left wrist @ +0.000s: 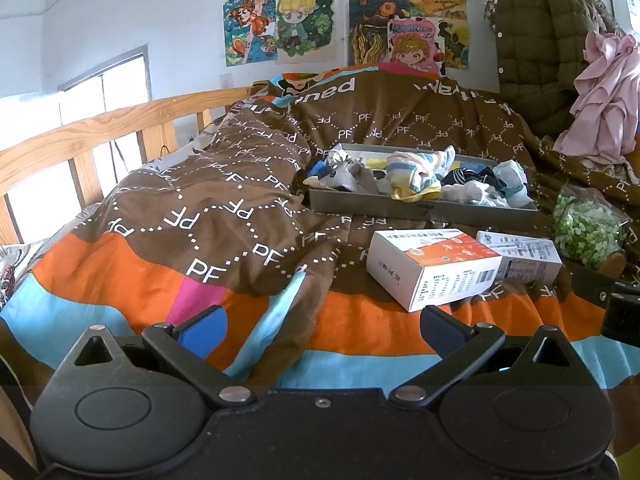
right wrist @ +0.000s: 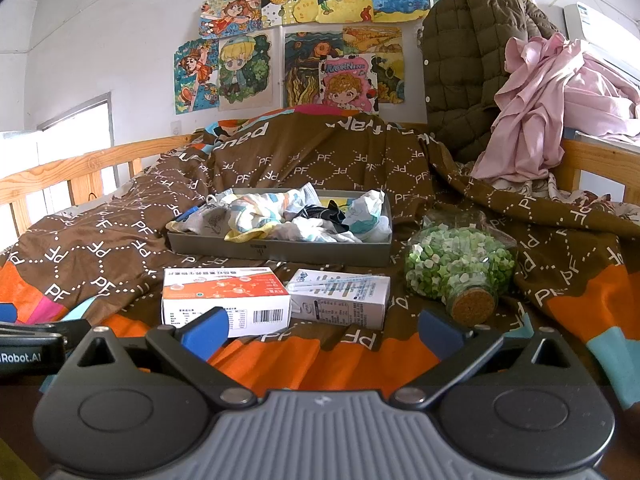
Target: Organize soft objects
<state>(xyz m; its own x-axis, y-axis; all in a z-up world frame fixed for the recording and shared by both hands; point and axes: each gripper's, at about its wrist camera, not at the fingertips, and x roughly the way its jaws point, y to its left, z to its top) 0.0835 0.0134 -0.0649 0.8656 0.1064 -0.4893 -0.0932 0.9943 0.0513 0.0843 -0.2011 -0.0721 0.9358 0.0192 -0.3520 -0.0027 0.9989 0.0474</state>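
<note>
Brown "PF"-printed bedspread (right wrist: 304, 168) holds sock-filled tray (right wrist: 280, 249).

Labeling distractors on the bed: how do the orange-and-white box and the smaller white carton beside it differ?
The orange-and-white box is larger, with an orange top panel and a barcode facing the cameras. The white carton is smaller and narrower, mostly white with blue-grey print and no orange. The box lies to the carton's left, nearer the left gripper. Both are rigid cartons lying flat on the quilt, in front of the grey tray.

Brown quilt (right wrist: 304, 160), white PF lattice; grey tray (right wrist: 280, 250); pink cloth (right wrist: 532, 120).
</note>
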